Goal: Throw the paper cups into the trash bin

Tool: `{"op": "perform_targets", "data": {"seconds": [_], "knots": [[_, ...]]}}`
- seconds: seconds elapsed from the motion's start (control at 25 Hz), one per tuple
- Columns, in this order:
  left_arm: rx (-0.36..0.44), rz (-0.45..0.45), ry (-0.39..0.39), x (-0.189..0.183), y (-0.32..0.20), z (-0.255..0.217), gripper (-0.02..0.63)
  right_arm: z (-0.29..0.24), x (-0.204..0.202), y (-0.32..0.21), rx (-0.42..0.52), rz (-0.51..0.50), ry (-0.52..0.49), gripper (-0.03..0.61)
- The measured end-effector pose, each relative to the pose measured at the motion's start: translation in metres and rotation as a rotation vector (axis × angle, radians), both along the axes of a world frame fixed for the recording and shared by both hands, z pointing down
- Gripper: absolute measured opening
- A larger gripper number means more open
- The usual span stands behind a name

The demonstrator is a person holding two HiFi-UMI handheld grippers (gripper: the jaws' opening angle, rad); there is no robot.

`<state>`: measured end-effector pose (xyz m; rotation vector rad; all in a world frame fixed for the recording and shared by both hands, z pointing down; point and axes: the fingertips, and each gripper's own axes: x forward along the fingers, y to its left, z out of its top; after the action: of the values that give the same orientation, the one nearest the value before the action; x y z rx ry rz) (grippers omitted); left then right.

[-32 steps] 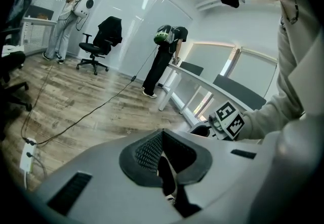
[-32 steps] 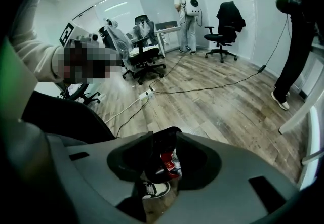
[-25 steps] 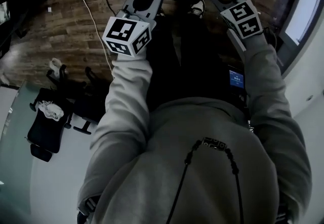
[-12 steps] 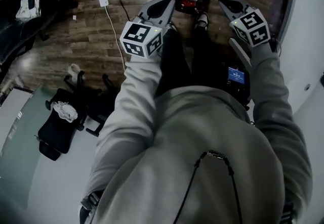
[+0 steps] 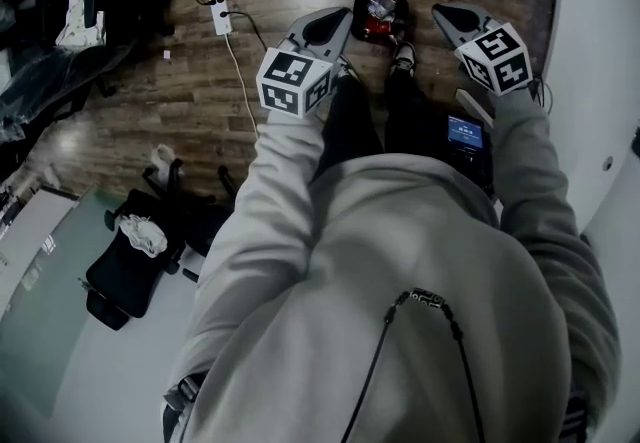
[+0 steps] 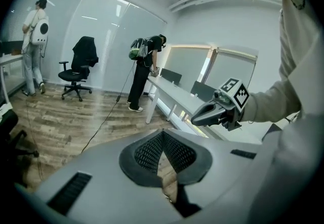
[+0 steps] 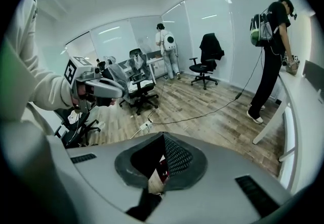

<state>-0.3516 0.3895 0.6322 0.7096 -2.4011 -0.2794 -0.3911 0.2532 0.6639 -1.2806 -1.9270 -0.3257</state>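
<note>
I am holding the left tongs (image 5: 325,29) and right tongs (image 5: 450,19) squeezed together. The paper cups (image 5: 378,11) are lying in the trash bin (image 5: 356,19) on the floor. A red and white bit (image 7: 157,180) is peeking through the right tongs' gap. If it is sticking there, it could be falling outside the trash bin.

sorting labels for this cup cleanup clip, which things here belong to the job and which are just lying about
Job: trash bin, paper cups inside it, left gripper, right gripper.
Lying about: power strip, cable, office chair.
</note>
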Motion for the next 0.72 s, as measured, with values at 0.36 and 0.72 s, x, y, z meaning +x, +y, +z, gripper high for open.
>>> {"op": "perform_targets", "data": {"seconds": [0.36,0.72], "knots": [[-0.03,-0.032,-0.196,-0.038,0.026,-0.119,-0.006,-0.136,-0.043,-0.008,-0.09,0.078,-0.229,0.02],[-0.006,0.026,-0.478,-0.056,0.011,-0.266,-0.006,-0.32,-0.048,0.02,-0.336,0.104,-0.433,0.02]]}}
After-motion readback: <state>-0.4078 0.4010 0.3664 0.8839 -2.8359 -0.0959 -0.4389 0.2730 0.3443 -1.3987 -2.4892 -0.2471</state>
